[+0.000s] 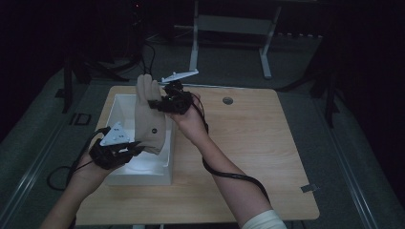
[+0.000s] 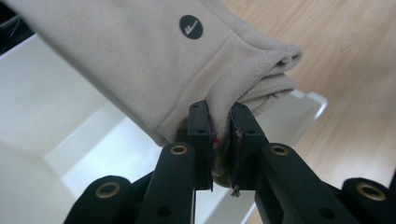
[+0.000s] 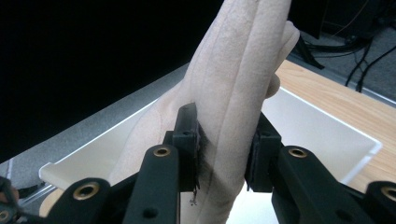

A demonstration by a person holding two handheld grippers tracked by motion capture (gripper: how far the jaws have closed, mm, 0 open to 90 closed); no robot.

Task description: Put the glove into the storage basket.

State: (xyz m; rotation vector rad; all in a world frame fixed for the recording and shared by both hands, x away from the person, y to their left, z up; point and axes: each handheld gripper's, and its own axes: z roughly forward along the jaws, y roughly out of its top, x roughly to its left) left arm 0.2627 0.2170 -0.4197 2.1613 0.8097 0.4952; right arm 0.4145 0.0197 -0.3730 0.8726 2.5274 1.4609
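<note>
a: what's hard to make out?
b: the room past the table (image 1: 248,157) is near black; the glove's (image 1: 149,117) cuff end sits behind the left gripper (image 1: 125,151).
a: and the grips?
b: left gripper clenched on the cuff, lower left; right gripper (image 1: 161,104) clamped across the glove's fingers, upper centre.
a: where's the glove?
b: stretched between them above the white bin (image 1: 119,107), hiding part of it.

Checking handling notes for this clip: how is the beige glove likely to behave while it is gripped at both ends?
Probably soft and floppy: the glove bunches into folds where the left gripper pinches its cuff. Likely light, since two small pinches, with the right gripper on the finger end, hold it above the white bin. The fleecy surface looks grippy rather than slippery.
</note>
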